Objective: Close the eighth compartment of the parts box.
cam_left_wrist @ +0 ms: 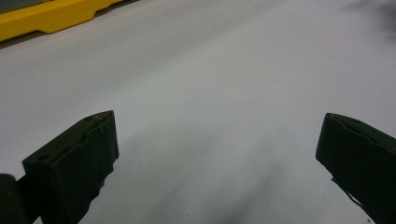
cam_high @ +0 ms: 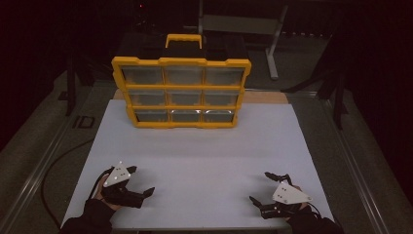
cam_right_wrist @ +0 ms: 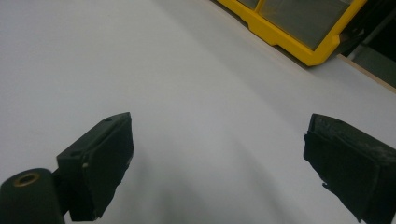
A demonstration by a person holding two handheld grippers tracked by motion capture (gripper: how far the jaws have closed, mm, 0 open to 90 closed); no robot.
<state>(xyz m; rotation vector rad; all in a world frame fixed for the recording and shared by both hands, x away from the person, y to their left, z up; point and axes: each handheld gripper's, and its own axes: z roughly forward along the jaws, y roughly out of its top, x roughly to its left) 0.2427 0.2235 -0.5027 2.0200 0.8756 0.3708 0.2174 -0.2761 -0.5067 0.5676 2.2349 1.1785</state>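
Still early: both my left gripper (cam_high: pixel 142 181) and right gripper (cam_high: pixel 266 187) rested wide-jawed, empty, on the white board (cam_high: pixel 204 146); next, I judged, a reach forward to the yellow organizer (cam_high: pixel 181 92).

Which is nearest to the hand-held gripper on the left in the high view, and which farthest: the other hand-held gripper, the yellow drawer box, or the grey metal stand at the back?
Measured from the left hand-held gripper:
1. Yellow drawer box, up the white table, slightly nearer.
2. Right hand-held gripper, across the near edge; close to call with the first.
3. Grey metal stand, behind the box, farthest.
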